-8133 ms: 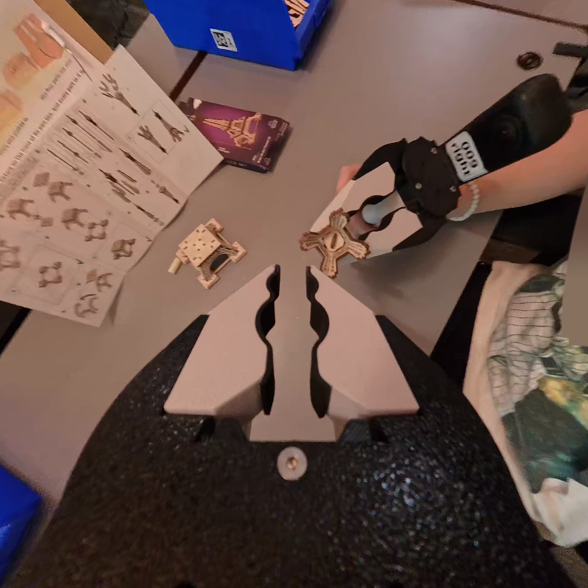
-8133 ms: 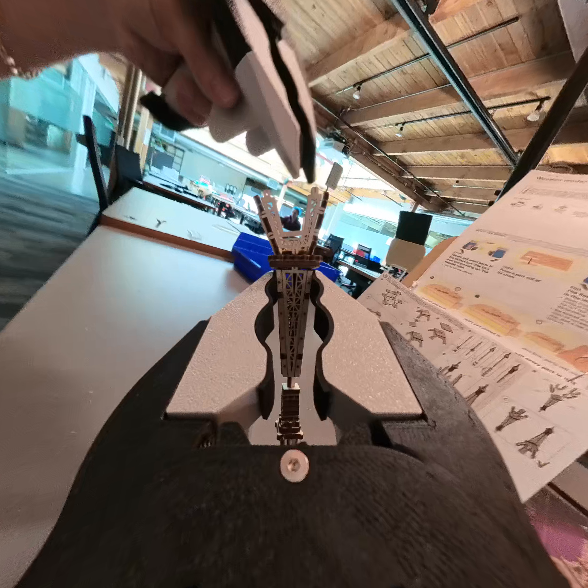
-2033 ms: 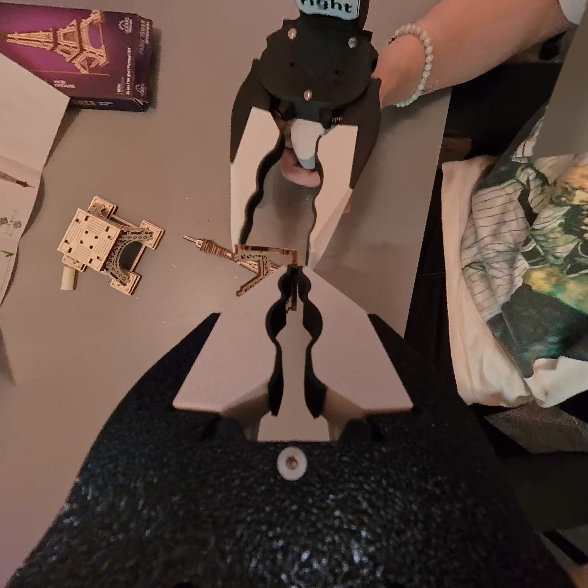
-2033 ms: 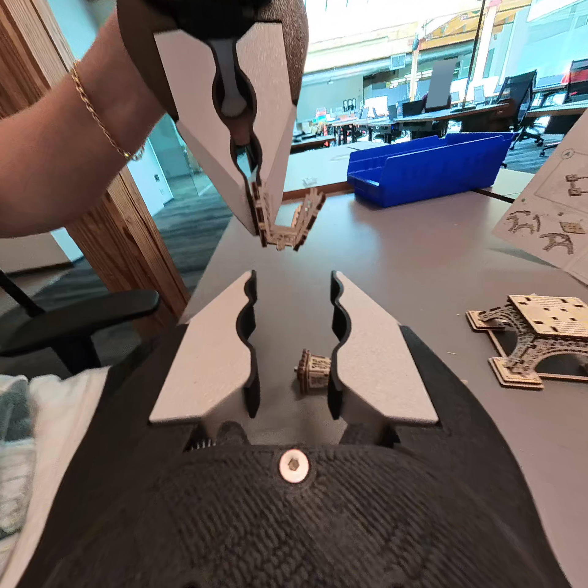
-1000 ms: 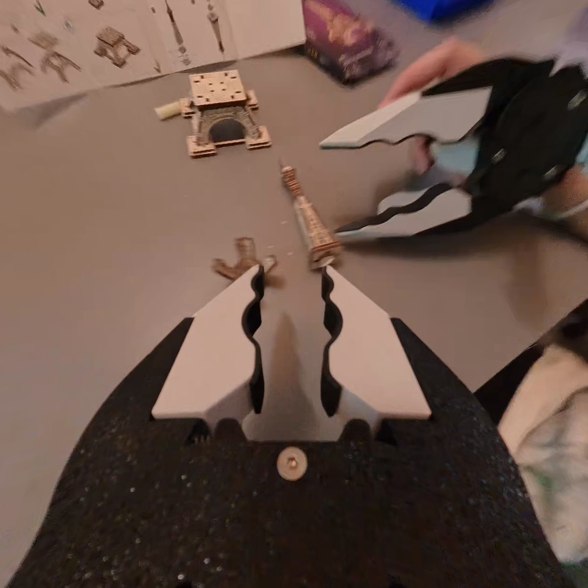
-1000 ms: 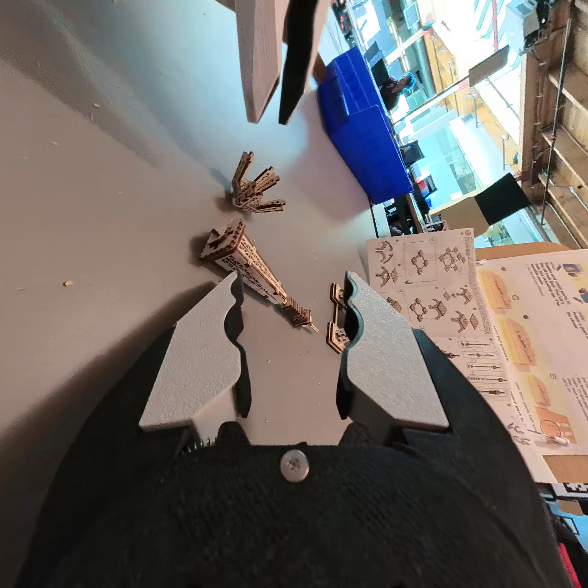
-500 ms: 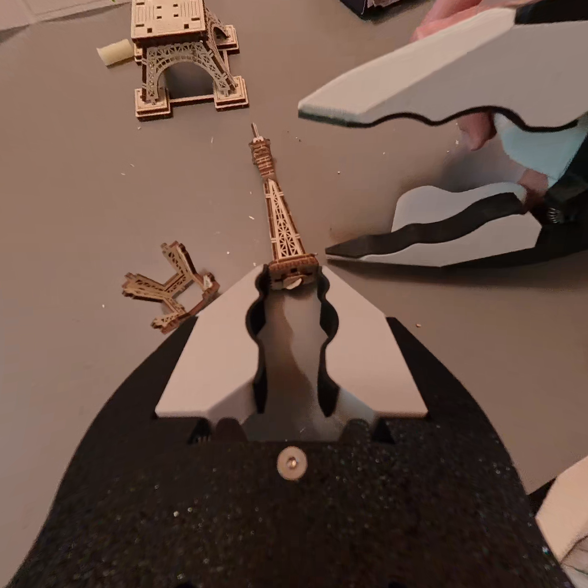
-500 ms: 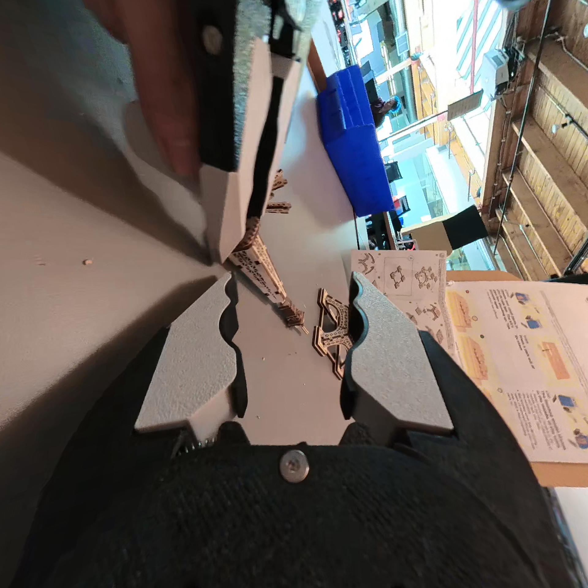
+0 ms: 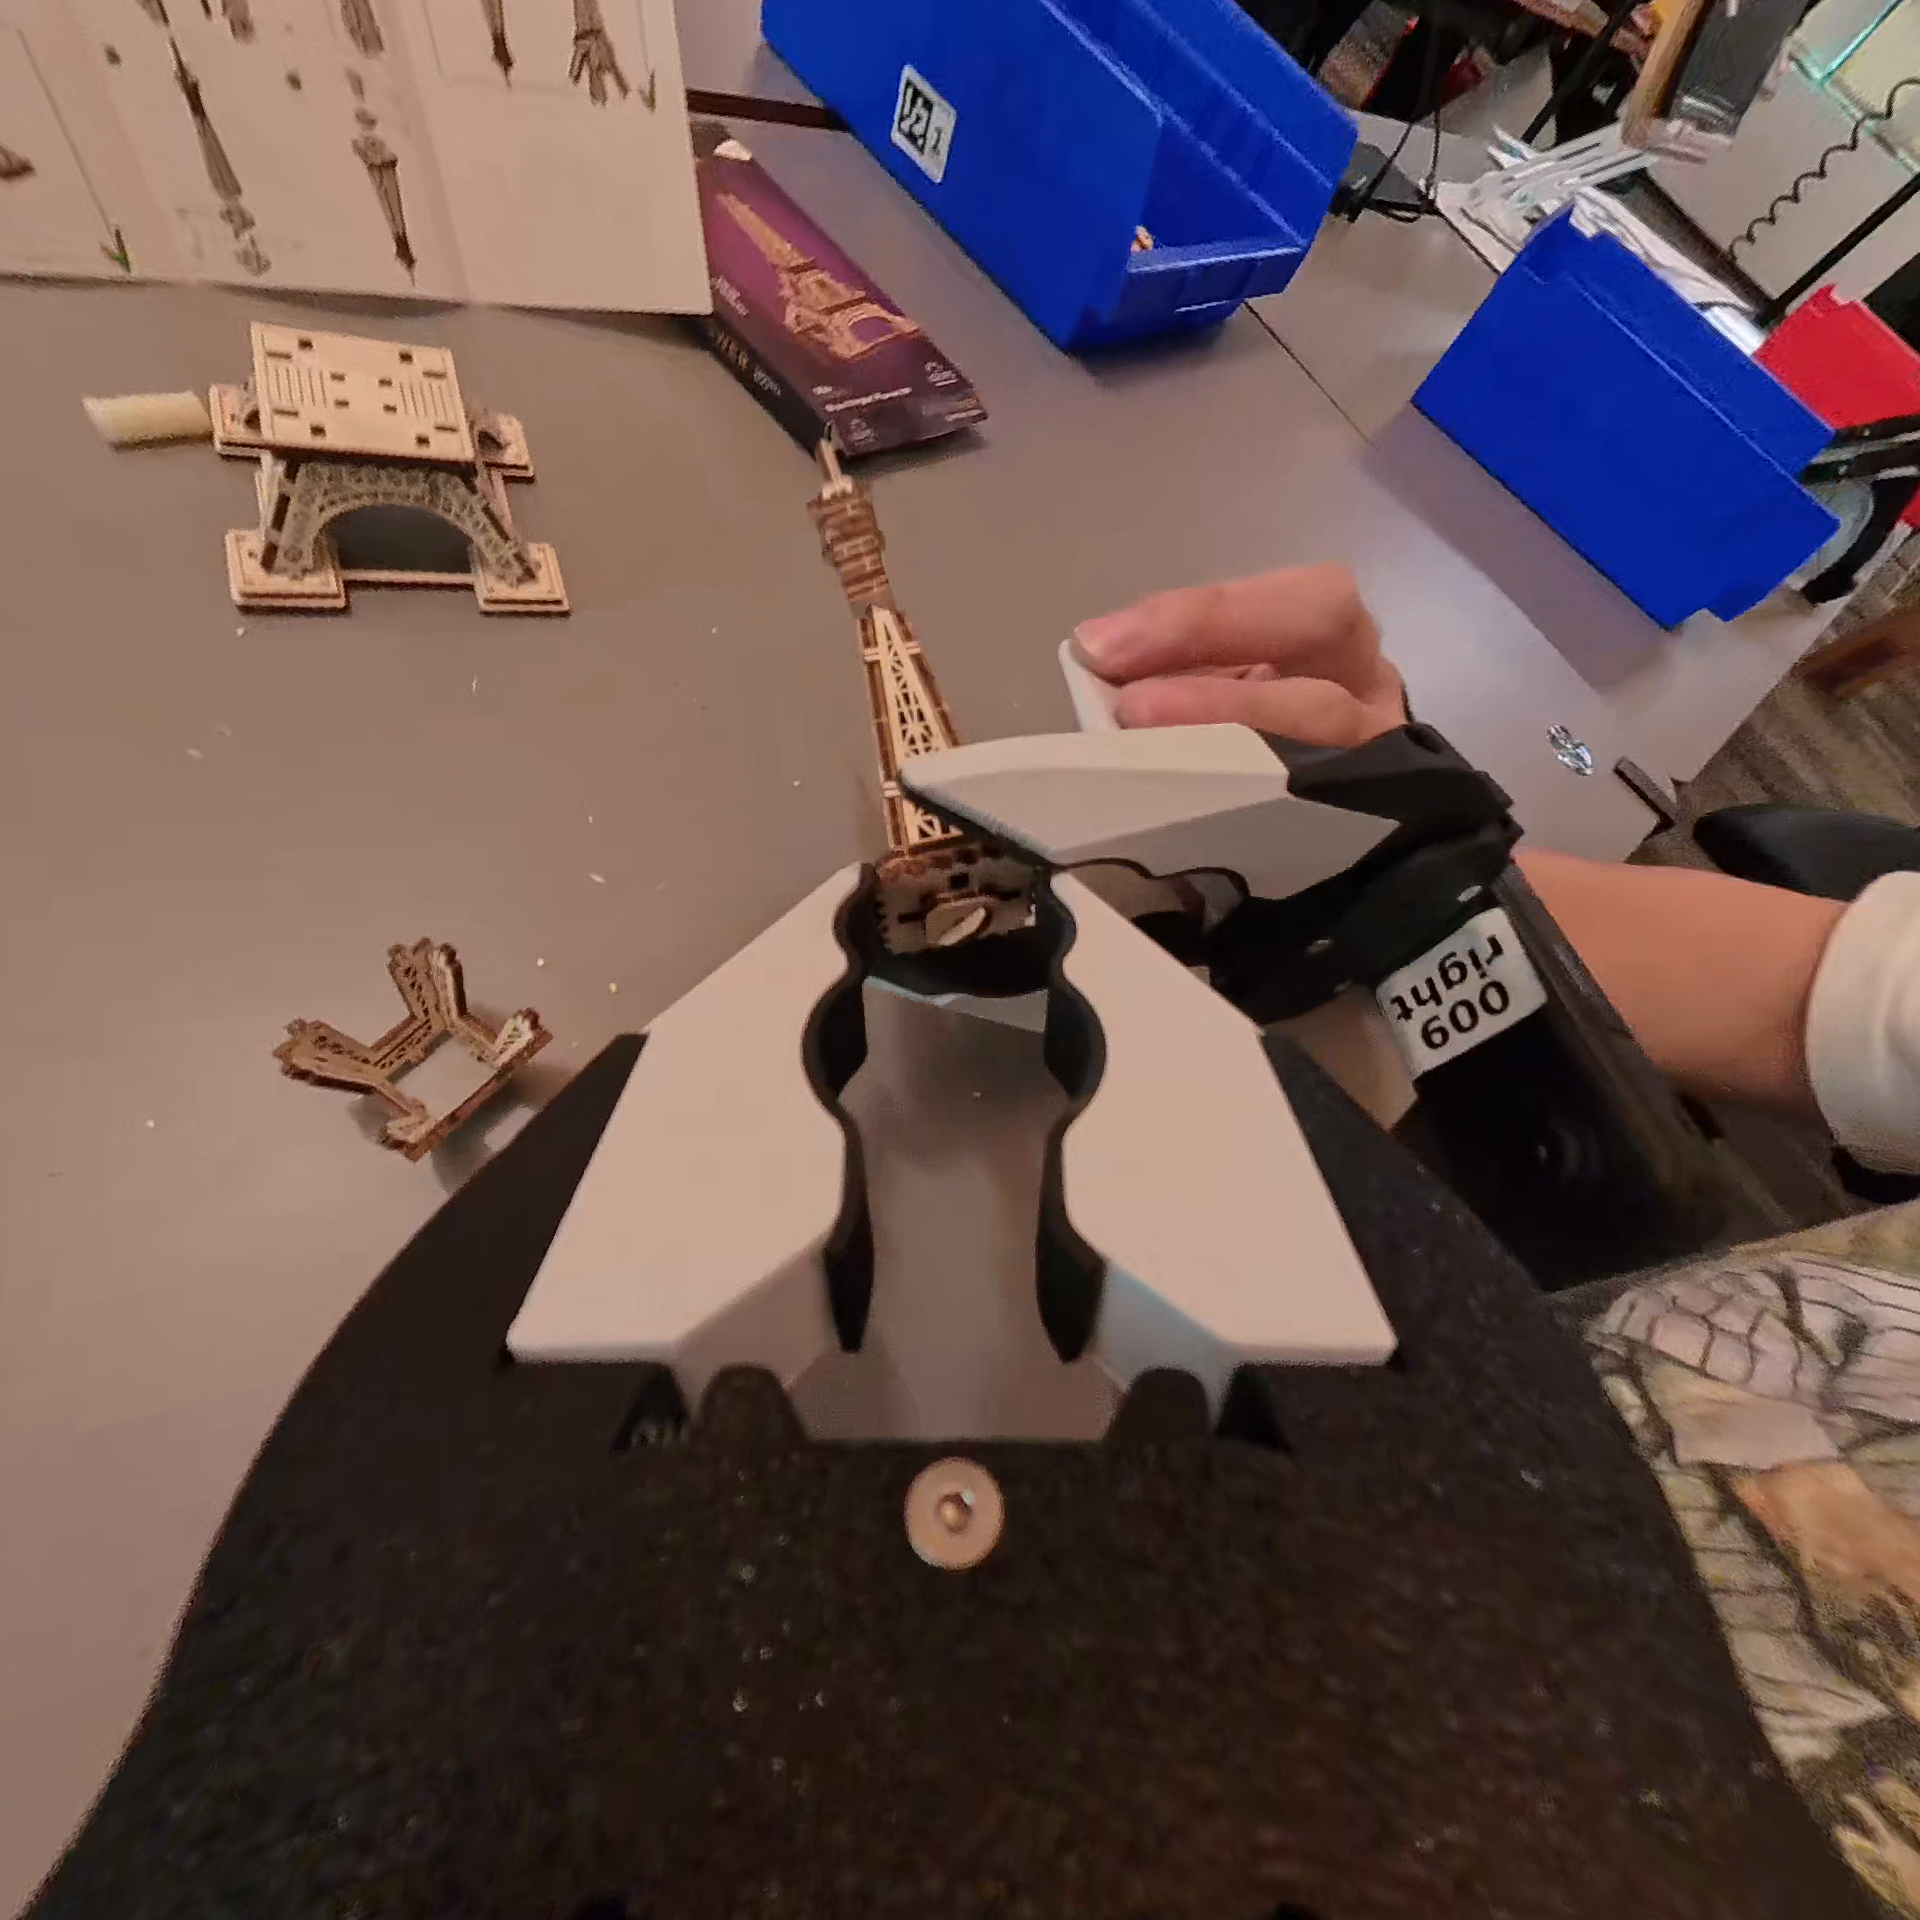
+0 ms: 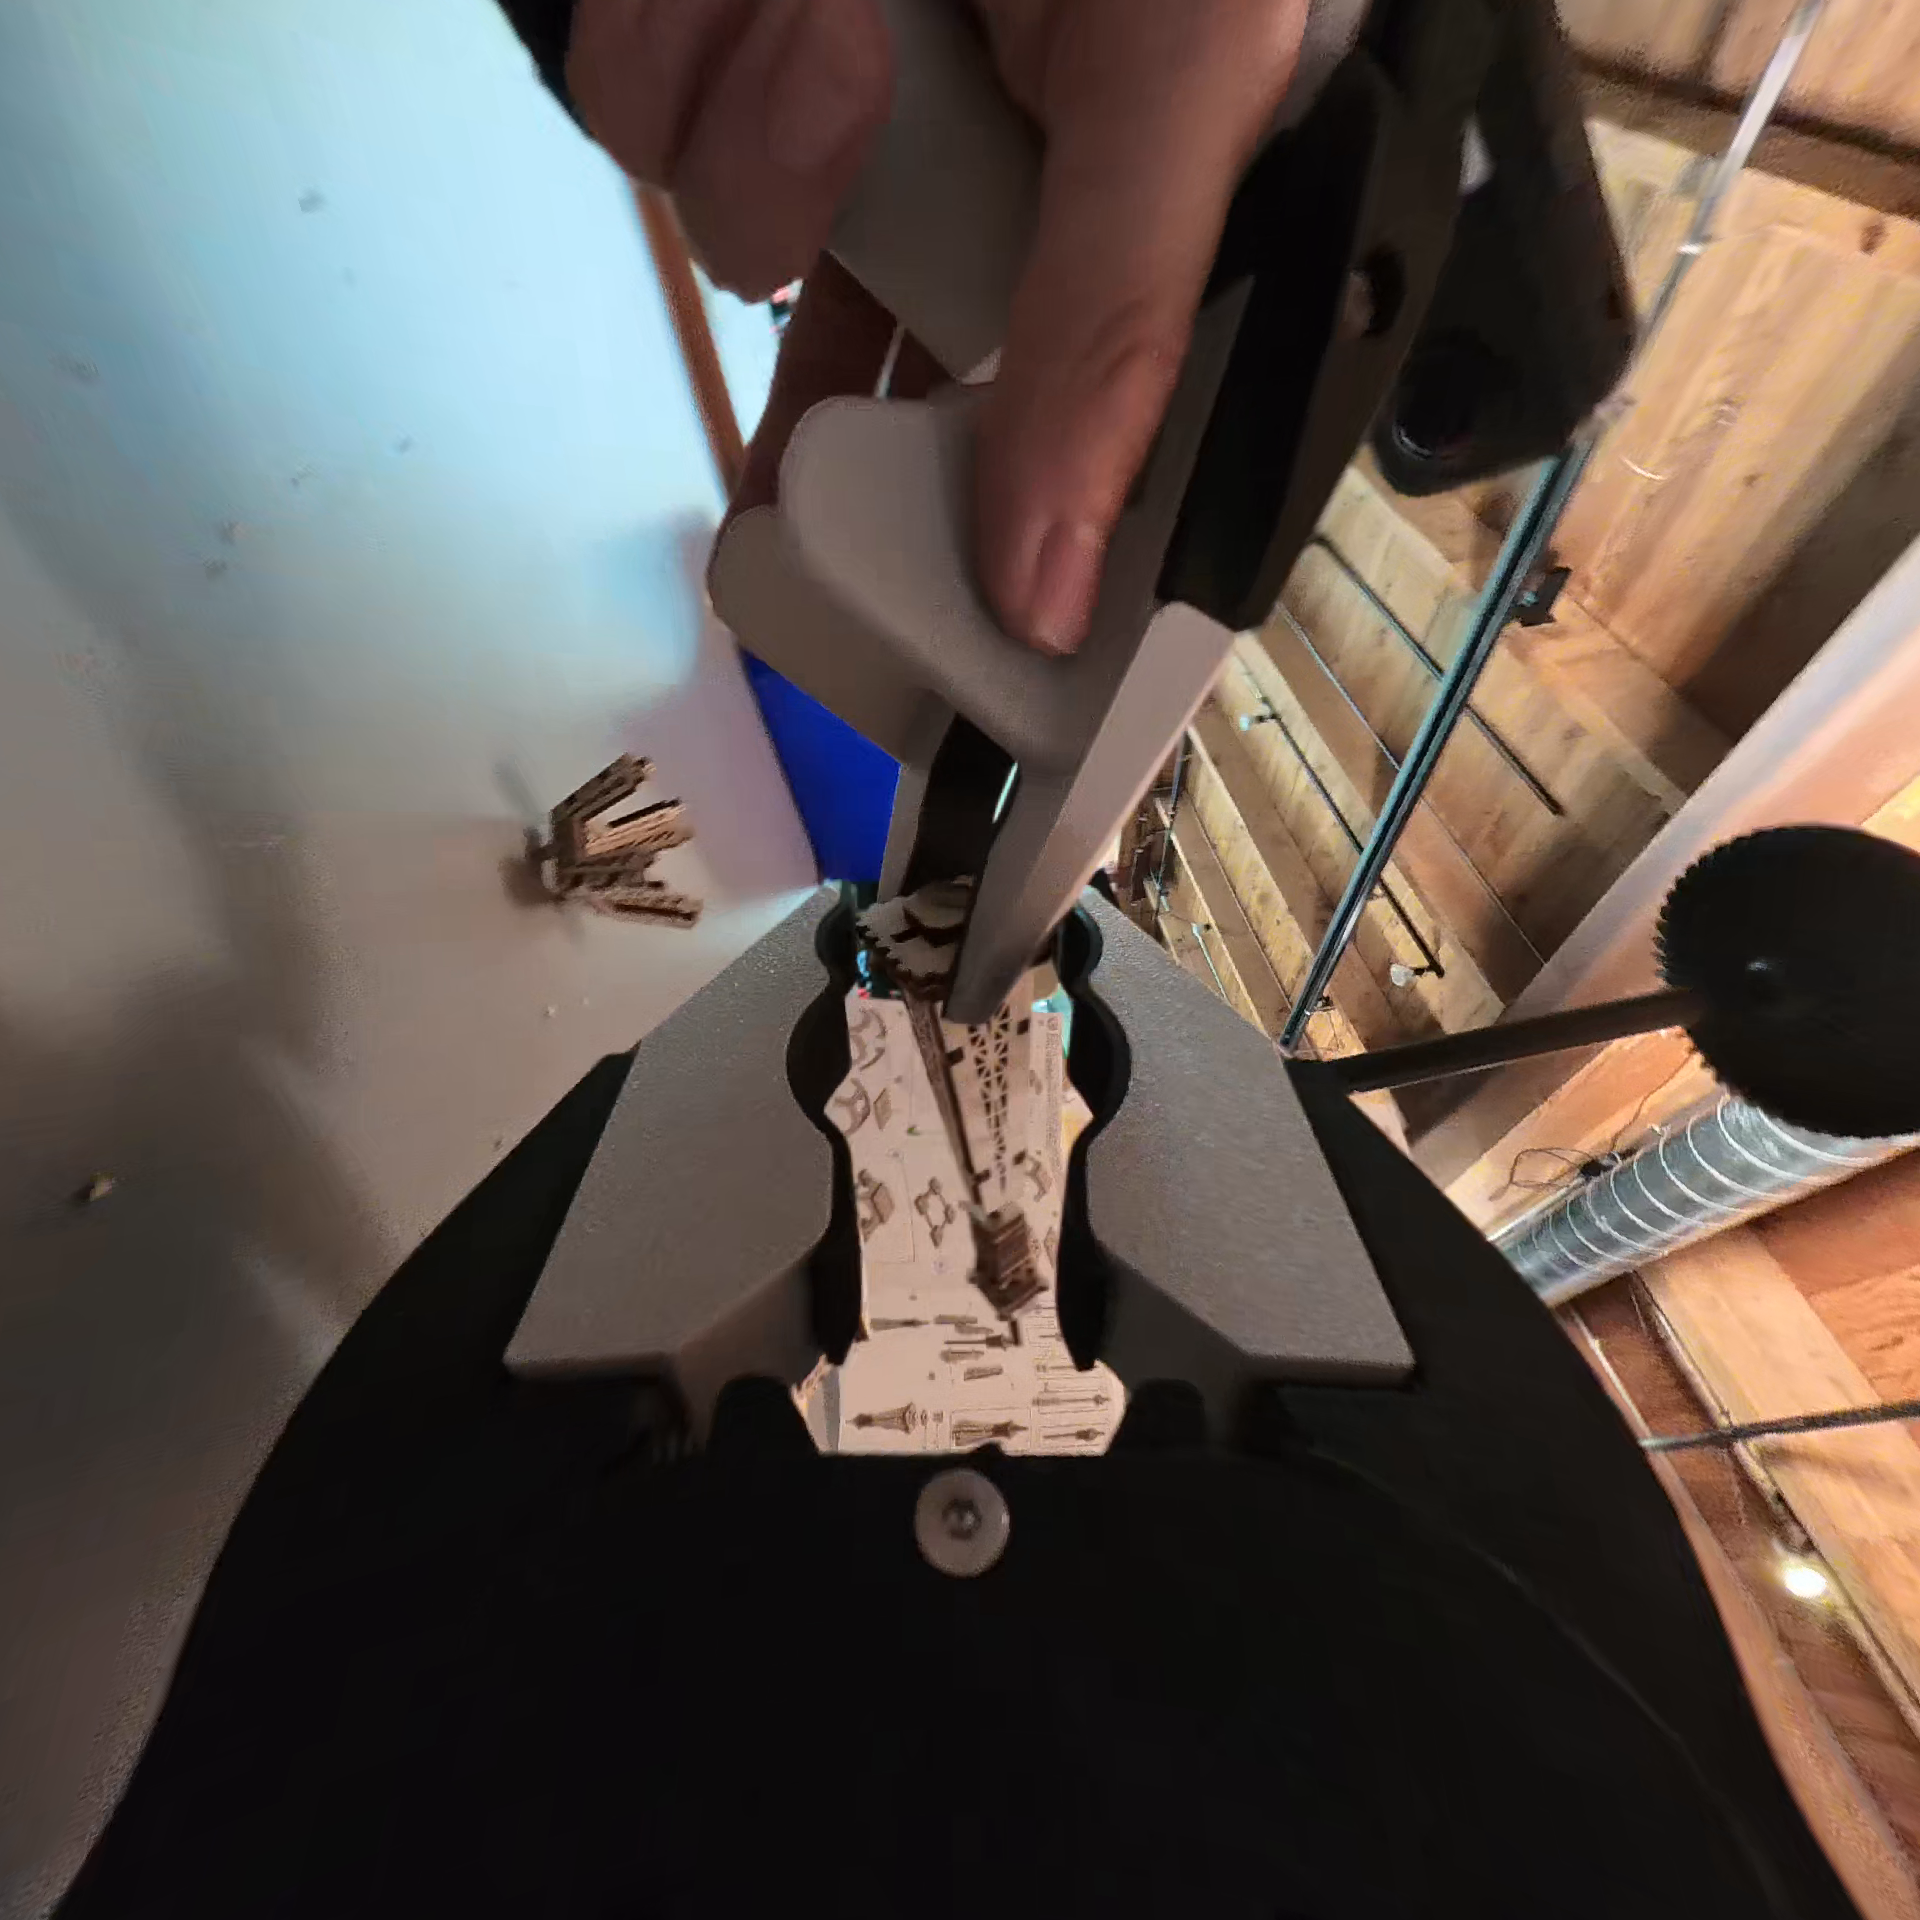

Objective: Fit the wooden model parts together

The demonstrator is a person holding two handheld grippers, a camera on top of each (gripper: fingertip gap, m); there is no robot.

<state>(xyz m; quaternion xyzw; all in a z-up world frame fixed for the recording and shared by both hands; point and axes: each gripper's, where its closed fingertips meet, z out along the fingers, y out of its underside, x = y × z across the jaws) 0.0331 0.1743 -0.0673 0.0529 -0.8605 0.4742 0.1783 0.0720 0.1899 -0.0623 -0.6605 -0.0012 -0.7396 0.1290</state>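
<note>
Both tongs, left (image 9: 951, 920) and right (image 10: 956, 961), are clamped on the wide end of the thin laser-cut wooden lattice spire (image 9: 902, 717), raised above the grey counter (image 9: 520, 790). It looks light and brittle; the sturdier block end is the better place to hold it.

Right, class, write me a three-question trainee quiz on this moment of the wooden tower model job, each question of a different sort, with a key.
1. True or false: the arched base stands upright on the table, with no fingers touching it.
2. Multiple choice: the left gripper has its fingers closed on A) the wide end of the spire, B) the arched base, C) nothing.
3. Short answer: how many wooden parts rest on the table, held by nothing?

Key: 1 true. 2 A. 3 two: the arched base and the four-legged piece.
</note>
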